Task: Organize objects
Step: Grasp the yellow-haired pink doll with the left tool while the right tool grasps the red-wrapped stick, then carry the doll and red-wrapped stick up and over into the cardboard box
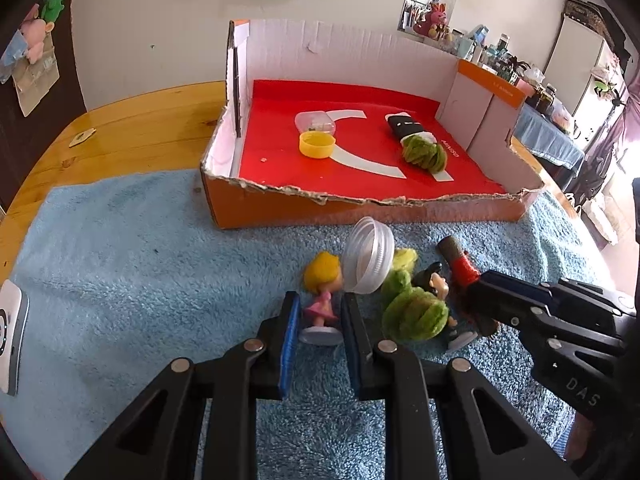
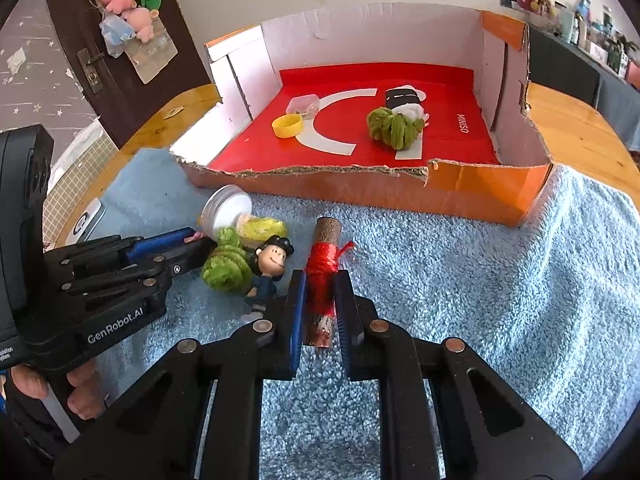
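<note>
On the blue towel (image 1: 120, 264), my left gripper (image 1: 320, 312) is shut on a blonde doll in a pink dress (image 1: 322, 292), standing on its round base. My right gripper (image 2: 320, 292) is shut on a brown stick wrapped in red thread (image 2: 324, 264), which lies on the towel (image 2: 480, 280). Between them lie a clear plastic lid (image 1: 368, 256), green yarn bundles (image 1: 412, 312) and a dark-haired boy figurine (image 2: 270, 264). The right gripper also shows in the left wrist view (image 1: 476, 292).
An orange cardboard box with a red floor (image 1: 280, 152) stands behind the towel. It holds a yellow cap (image 1: 317, 144), a clear container (image 1: 314, 122), a green yarn bundle (image 1: 424, 154) and a black item (image 1: 406, 124). A white device (image 1: 12, 340) lies at the left. The wooden table (image 1: 140, 120) extends beyond.
</note>
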Motion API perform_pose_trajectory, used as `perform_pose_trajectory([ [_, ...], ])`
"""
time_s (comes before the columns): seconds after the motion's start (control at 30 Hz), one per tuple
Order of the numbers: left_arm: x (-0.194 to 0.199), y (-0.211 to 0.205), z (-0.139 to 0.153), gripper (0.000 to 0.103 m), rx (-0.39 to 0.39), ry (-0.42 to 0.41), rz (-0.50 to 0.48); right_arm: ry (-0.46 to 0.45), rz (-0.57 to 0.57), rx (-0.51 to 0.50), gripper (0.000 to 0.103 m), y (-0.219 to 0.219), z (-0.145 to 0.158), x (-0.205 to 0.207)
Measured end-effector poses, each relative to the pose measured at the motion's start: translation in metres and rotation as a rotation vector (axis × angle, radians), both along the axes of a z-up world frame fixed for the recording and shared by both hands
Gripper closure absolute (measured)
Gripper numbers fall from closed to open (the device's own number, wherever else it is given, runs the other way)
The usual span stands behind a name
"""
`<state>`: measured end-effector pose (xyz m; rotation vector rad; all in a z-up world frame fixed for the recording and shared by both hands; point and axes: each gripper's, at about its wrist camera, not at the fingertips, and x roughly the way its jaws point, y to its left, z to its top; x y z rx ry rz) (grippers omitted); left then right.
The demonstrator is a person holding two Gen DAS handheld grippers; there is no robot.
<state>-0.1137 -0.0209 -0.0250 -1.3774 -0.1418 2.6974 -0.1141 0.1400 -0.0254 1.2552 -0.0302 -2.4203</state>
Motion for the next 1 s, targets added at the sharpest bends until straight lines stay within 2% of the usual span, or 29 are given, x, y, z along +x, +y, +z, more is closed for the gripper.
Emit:
perform_pose_trajectory([
  [0.17, -0.002, 0.002, -0.001, 0.074, 0.0, -0.003, -0.007, 0.0, -0.002, 0.009, 0.087, -0.002, -0.002, -0.004],
  [0.23, -0.001, 0.004, -0.001, 0.071, -0.004, -0.001, -0.011, -0.011, 0.01, 0.018, 0.079, -0.005, -0.006, -0.006],
  [0.3, -0.001, 0.005, -0.001, 0.065, 0.002, 0.0, -0.021, 0.007, 0.017, 0.041, 0.075, -0.01, -0.005, -0.005],
  [0.4, -0.002, 0.005, -0.001, 0.065, 0.006, 0.001, -0.02, 0.028, 0.015, 0.06, 0.074, -0.014, -0.006, -0.006],
  [0.47, -0.002, 0.004, -0.001, 0.067, 0.01, 0.004, -0.019, 0.032, 0.014, 0.057, 0.075, -0.013, -0.006, -0.006],
  [0.57, -0.001, 0.004, -0.001, 0.081, -0.018, 0.012, -0.009, 0.035, 0.017, 0.052, 0.085, -0.011, -0.005, -0.003],
  [1.0, 0.009, -0.005, 0.006, 0.081, 0.018, 0.035, 0.013, 0.071, 0.018, 0.021, 0.085, -0.006, 0.009, 0.011],
])
